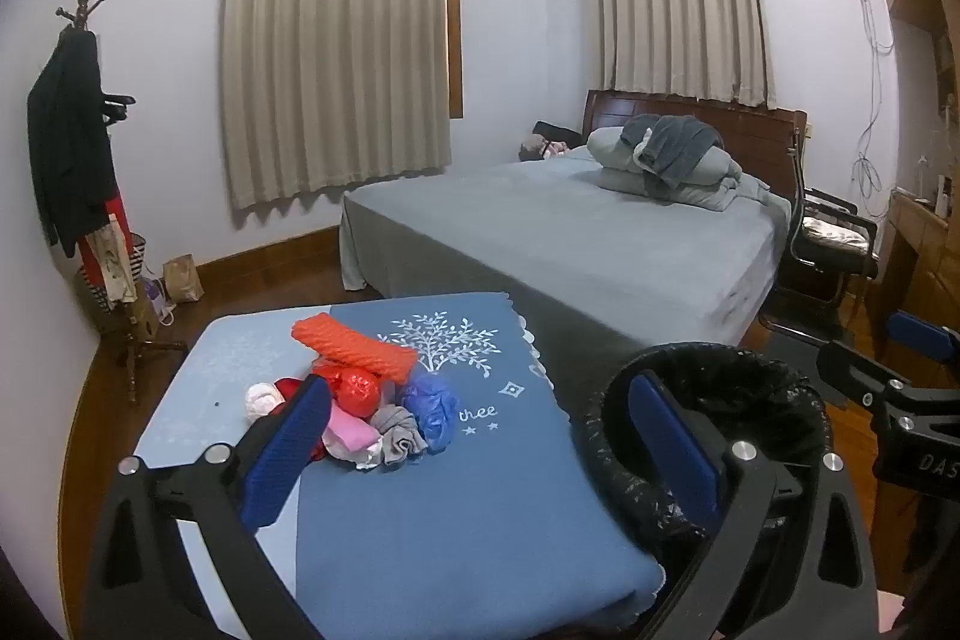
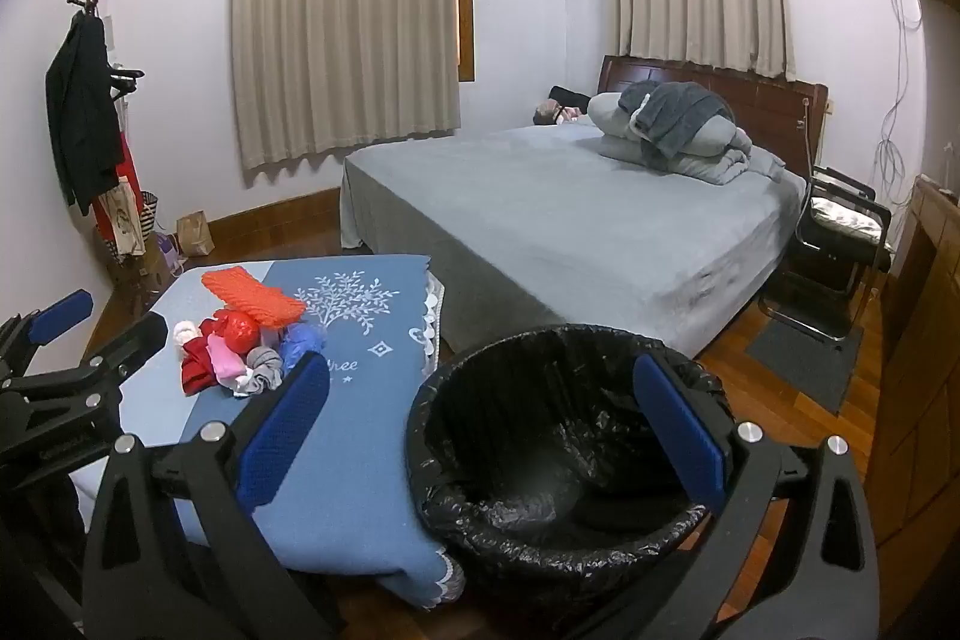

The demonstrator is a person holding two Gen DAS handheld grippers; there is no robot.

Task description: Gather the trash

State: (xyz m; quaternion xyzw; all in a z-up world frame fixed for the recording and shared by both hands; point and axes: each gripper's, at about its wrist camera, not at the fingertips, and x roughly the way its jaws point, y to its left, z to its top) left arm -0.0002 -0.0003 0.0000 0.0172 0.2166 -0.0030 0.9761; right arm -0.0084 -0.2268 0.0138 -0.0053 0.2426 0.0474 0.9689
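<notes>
A heap of trash [image 1: 360, 412] lies on a table under a blue cloth [image 1: 456, 508]: an orange ribbed piece [image 1: 354, 347], a red crumpled ball [image 1: 358, 391], a blue plastic wad [image 1: 433, 409], plus pink, white and grey scraps. The same heap [image 2: 240, 346] shows in the right wrist view. A bin with a black liner [image 2: 558, 454] stands to the table's right, seen also in the left wrist view as the bin [image 1: 750, 400]. My left gripper [image 1: 480, 454] hangs open just short of the heap, holding nothing. My right gripper [image 2: 486, 424] is open over the bin's near rim.
A bed with grey sheets [image 1: 564, 232] and folded bedding fills the room behind the table. A coat rack [image 1: 78, 148] with bags at its foot stands at the left wall. A black chair [image 1: 834, 244] and wooden cabinets are at the right. The floor is wood.
</notes>
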